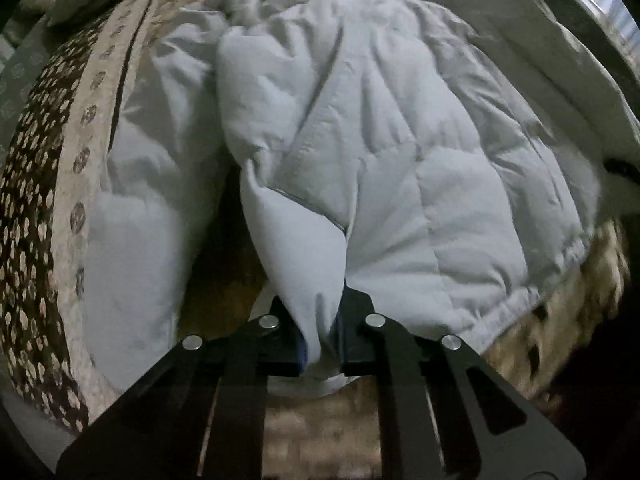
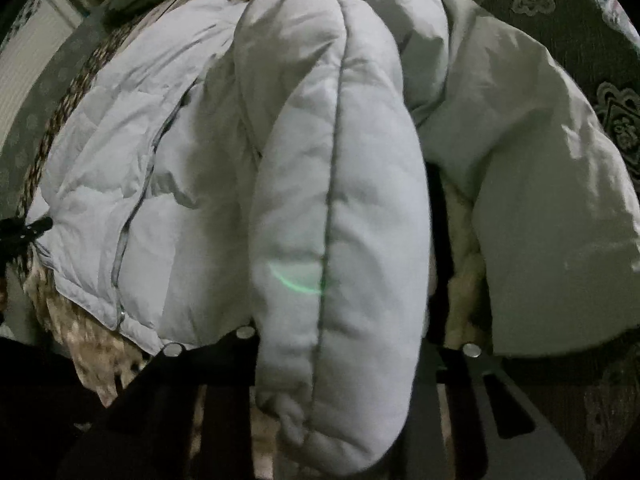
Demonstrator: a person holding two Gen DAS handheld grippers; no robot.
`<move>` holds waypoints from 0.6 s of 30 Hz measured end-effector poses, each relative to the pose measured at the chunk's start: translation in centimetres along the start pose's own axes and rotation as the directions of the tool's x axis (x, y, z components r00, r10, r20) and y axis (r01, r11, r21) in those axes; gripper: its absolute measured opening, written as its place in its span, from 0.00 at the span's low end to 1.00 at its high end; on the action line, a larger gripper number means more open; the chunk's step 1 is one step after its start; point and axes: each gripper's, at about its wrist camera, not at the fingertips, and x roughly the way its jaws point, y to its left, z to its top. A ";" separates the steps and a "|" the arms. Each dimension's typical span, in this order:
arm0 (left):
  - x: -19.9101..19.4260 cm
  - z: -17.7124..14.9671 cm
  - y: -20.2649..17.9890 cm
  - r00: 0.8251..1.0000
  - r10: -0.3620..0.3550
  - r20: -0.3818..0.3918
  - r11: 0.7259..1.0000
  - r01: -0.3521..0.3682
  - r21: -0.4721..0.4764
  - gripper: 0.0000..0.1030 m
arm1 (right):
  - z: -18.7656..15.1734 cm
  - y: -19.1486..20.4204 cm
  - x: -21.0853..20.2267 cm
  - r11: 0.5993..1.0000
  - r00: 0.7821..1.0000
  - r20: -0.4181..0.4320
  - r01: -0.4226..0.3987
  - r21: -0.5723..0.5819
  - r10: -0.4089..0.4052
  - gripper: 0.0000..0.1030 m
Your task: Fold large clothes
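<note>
pale grey-white quilted nylon fills both views: a puffer jacket (image 1: 360, 140) lies spread on a bed whose brown floral bedspread (image 1: 52, 184) shows around it. we take this for a mid-fold moment, with a sleeve in each hand.

our left claw (image 1: 320, 344) is pinching the cuff end of a sleeve (image 1: 288, 200), the fabric bunched tightly between the two dark pads. holding it by the tip, we think, lets the whole sleeve swing as one piece across the jacket's body without dragging the torso along.

in the right wrist view a second sleeve (image 2: 344, 220) drapes straight toward the camera over the right claw (image 2: 332, 360), hiding the fingertips; we cannot tell whether they press on it or stand apart. a faint green arc of light sits on this sleeve. the front zipper (image 2: 136, 200) runs down the jacket's body to the left of it, with the hem at the bed's near edge.

the padding is bulky and slippery, so we expect folds to spring back unless pressed flat.
</note>
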 end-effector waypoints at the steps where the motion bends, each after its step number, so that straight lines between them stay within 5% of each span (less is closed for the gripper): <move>1: -0.6 -1.0 -0.2 1.000 -0.009 -0.005 1.000 0.009 0.018 0.08 | -0.2 0.4 -0.1 1.000 1.000 -0.009 -0.002 -0.005 0.002 0.25; 3: -1.8 -2.5 -0.2 1.000 -0.029 -0.008 0.999 0.029 0.035 0.10 | -1.4 0.7 -0.7 1.000 0.999 -0.037 -0.029 -0.011 0.028 0.25; 5: -2.9 -3.5 0.3 1.000 -0.018 0.023 0.998 0.017 0.058 0.24 | -1.5 1.0 -1.0 0.999 0.998 -0.046 -0.038 -0.020 0.037 0.29; 6: -3.7 -3.8 0.6 0.998 0.005 0.057 0.997 -0.009 0.076 0.31 | -1.7 1.0 -1.5 1.000 0.999 -0.034 0.003 -0.015 -0.004 0.40; 7: -4.2 -3.6 1.2 0.994 0.048 0.096 0.995 -0.056 0.082 0.46 | -1.7 0.3 -1.5 0.999 0.999 -0.016 0.051 -0.008 -0.051 0.62; 8: -4.9 -2.7 2.3 0.989 0.084 0.125 0.993 -0.093 0.070 0.67 | -1.5 -0.2 -2.5 0.994 0.993 0.034 0.111 0.013 -0.111 0.73; 9: -5.3 -2.2 3.3 0.976 0.138 0.170 0.989 -0.146 0.035 0.75 | -1.4 -0.1 -3.4 0.990 0.987 0.083 0.135 0.040 -0.138 0.84; 11: -5.6 -1.0 5.1 0.950 0.222 0.218 0.975 -0.215 -0.055 0.91 | -0.7 -1.9 -5.6 0.981 0.967 0.205 0.118 0.152 -0.149 0.86; 14: -5.7 0.9 9.4 0.914 0.342 0.217 0.917 -0.274 -0.288 0.96 | 0.5 -3.4 -6.9 0.961 0.943 0.300 0.059 0.269 -0.142 0.90; 18: -1.9 2.8 13.8 0.907 0.419 0.054 0.826 -0.355 -0.438 0.97 | 1.8 -4.1 -6.2 0.963 0.945 0.301 0.043 0.267 -0.125 0.90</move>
